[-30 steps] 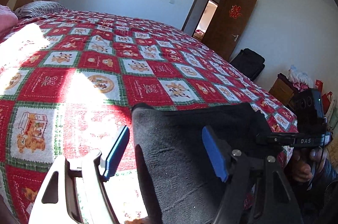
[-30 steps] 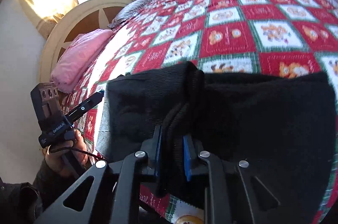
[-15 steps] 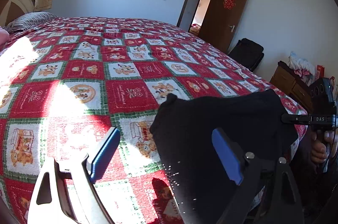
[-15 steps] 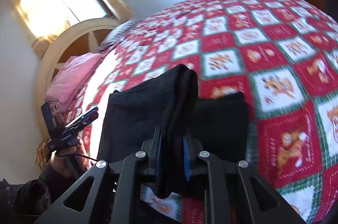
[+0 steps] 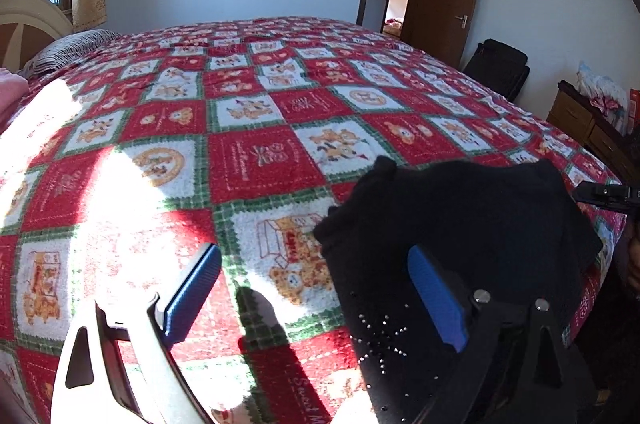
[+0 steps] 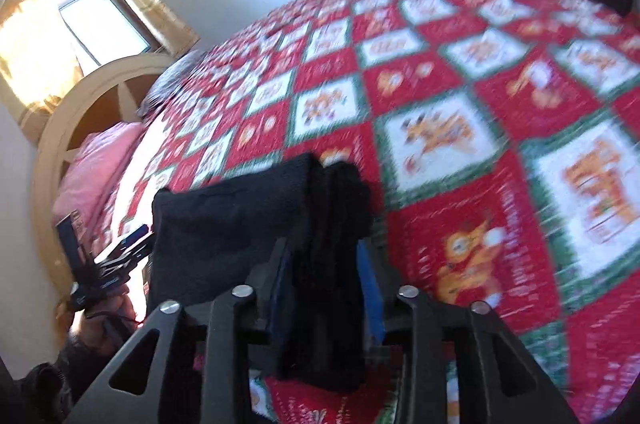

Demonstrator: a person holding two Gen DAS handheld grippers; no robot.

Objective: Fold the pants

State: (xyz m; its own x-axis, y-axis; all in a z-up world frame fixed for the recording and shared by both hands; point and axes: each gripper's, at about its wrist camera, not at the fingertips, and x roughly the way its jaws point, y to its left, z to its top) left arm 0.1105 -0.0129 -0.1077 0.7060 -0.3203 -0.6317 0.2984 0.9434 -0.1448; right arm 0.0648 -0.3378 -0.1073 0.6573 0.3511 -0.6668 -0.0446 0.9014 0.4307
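Here we see the black pants (image 5: 460,224) lying as a folded bundle at the near edge of the bed, on the red, white and green checked blanket (image 5: 256,160). In the left wrist view the bundle's long side runs roughly along the bed's edge, from its rounded left corner near the teddy-bear patch across toward the right, where part of it hangs over the side. A scatter of small studs shows on the cloth nearest us.

Our left gripper (image 5: 316,300) stands wide apart, its jaws having just been opening. One blue pad is over the sunlit blanket, the other over the black cloth, and nothing is pressed between them.

In the right wrist view, which is blurred, a thick vertical fold of the pants (image 6: 328,256) rises between the fingers of our right gripper (image 6: 326,288). Its jaws have just been opening too; the fold is between the blue pads, but we cannot tell whether they press on it. The rest of the garment spreads leftward from that fold as a flat dark panel.

Far left in that view, a hand (image 6: 106,308) holds the other gripper. A pink pillow (image 6: 96,168) lies by the arched headboard (image 6: 76,112).
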